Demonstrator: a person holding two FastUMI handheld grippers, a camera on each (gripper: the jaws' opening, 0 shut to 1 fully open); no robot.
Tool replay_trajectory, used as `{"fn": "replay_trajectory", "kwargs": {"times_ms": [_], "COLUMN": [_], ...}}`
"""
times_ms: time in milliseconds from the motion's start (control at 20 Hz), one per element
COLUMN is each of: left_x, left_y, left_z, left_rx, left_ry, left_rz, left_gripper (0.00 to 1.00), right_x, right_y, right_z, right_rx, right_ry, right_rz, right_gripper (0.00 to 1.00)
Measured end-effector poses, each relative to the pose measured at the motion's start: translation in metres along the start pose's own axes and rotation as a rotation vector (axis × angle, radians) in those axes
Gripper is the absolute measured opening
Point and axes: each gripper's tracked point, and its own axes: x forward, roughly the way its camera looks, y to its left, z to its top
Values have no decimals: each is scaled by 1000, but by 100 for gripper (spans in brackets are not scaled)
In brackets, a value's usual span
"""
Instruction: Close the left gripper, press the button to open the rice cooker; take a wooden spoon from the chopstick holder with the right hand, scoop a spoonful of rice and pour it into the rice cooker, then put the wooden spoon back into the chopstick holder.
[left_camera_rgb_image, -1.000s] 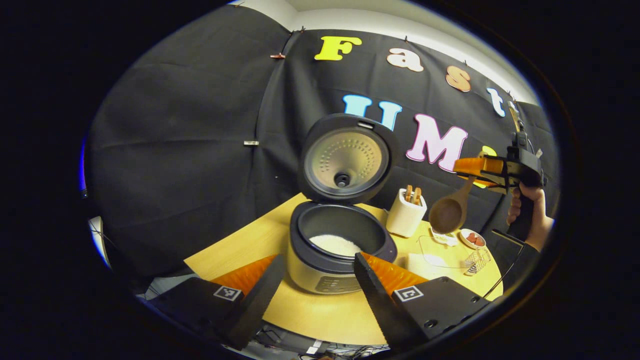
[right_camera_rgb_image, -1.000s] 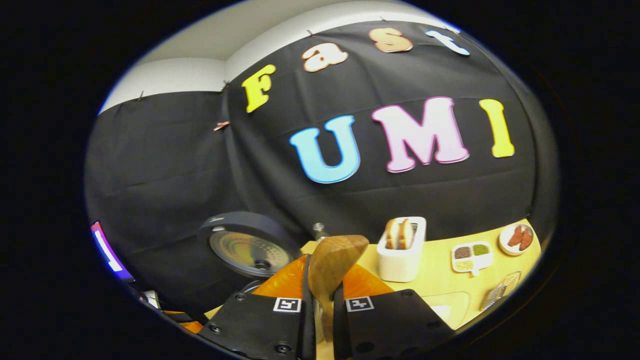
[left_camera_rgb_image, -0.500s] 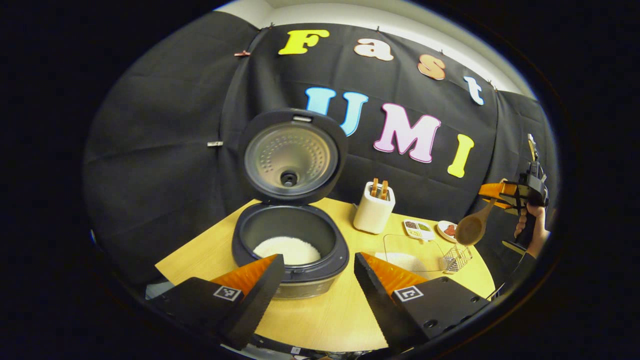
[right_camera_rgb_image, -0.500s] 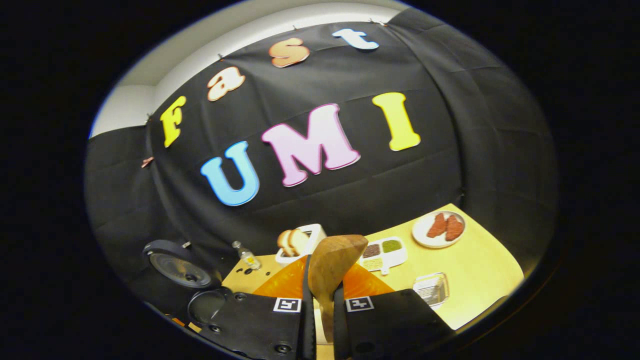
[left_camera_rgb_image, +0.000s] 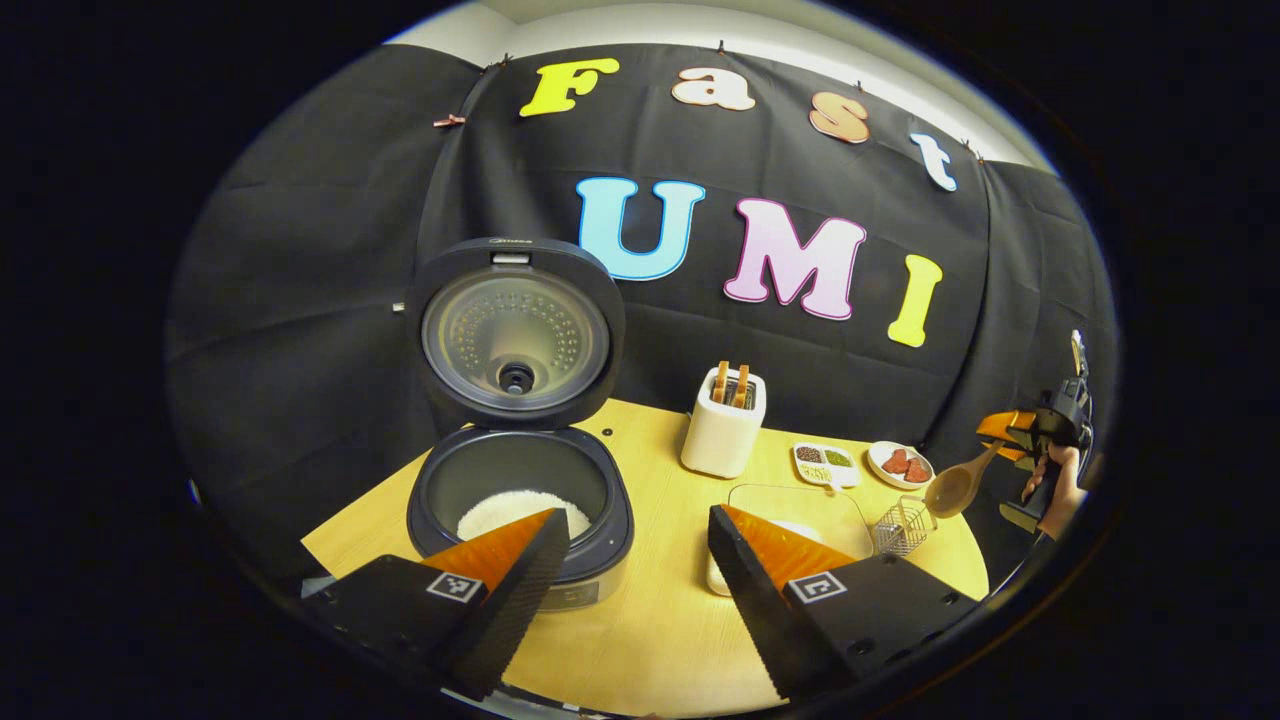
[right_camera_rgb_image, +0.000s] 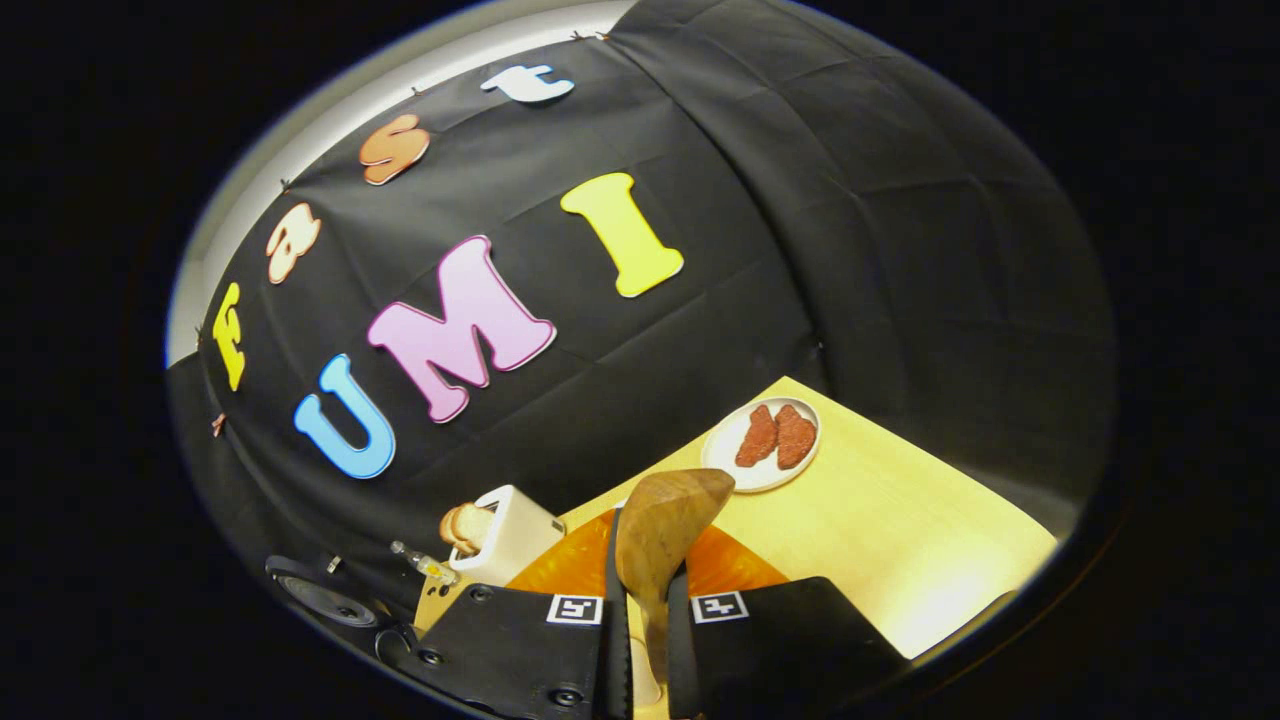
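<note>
Left gripper view, far left: rice cooker (left_camera_rgb_image: 520, 490) on the yellow table (left_camera_rgb_image: 650, 640), lid (left_camera_rgb_image: 515, 335) standing upright, white rice (left_camera_rgb_image: 500, 510) in the pot, its near part hidden behind a finger of the left gripper (left_camera_rgb_image: 635, 580), whose fingers stand wide apart with nothing between them. Next, the white chopstick holder (left_camera_rgb_image: 722, 435) with wooden handles poking out; how many is hard to make out. Beyond it a divided dish (left_camera_rgb_image: 825, 462) of small seasonings, a plate (left_camera_rgb_image: 900, 463) with two reddish pieces, a clear container (left_camera_rgb_image: 800, 505) holding something white, partly covered by the other finger, and a small wire basket (left_camera_rgb_image: 903, 527), contents unclear. Far right, at the edge, a hand (left_camera_rgb_image: 1060, 490) holds the right gripper (left_camera_rgb_image: 1005, 432) off the table's end, wooden spoon (left_camera_rgb_image: 955, 487) hanging from it, bowl downward. Right gripper view: right gripper (right_camera_rgb_image: 640, 600) closed tight on the wooden spoon (right_camera_rgb_image: 662, 525), handle pinched between both fingers; whether the bowl carries rice cannot be told. Holder (right_camera_rgb_image: 505, 540) and cooker lid (right_camera_rgb_image: 325, 595) sit low at left, cropped; plate (right_camera_rgb_image: 765, 440) plain behind the spoon.
</note>
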Motion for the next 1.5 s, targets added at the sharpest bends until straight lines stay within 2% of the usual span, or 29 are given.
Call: {"fn": "replay_trajectory", "kwargs": {"times_ms": [350,550,600,650,800,1000,1050,1250,1500], "left_x": [-3,-9,-10,-13,-22,-38,-41,-45,-44], "left_y": [-18,-17,-14,-9,10,34,38,51,69], "left_z": [-5,-9,-10,-10,-7,5,8,28,86], "left_rx": [-51,-86,-113,-148,-209,-175,-167,-154,-90], "left_ry": [26,30,32,23,0,-43,-54,-107,-215], "left_rz": [74,129,147,168,235,297,307,316,318], "left_gripper": [95,95,95,95,95,95,95,95,95], "right_x": [46,58,60,62,67,63,60,33,-15], "right_y": [-39,-43,-44,-44,-51,-33,-31,-32,-33], "right_z": [-35,-51,-60,-68,-84,-84,-82,-83,-86], "right_rx": [11,-44,-61,-71,-82,-72,-77,-107,-149], "right_ry": [63,72,85,100,122,109,105,80,55], "right_rz": [-54,-63,-61,-60,-71,-27,-21,-38,-26], "right_gripper": [18,18,23,18,18,27,26,98,98]}}
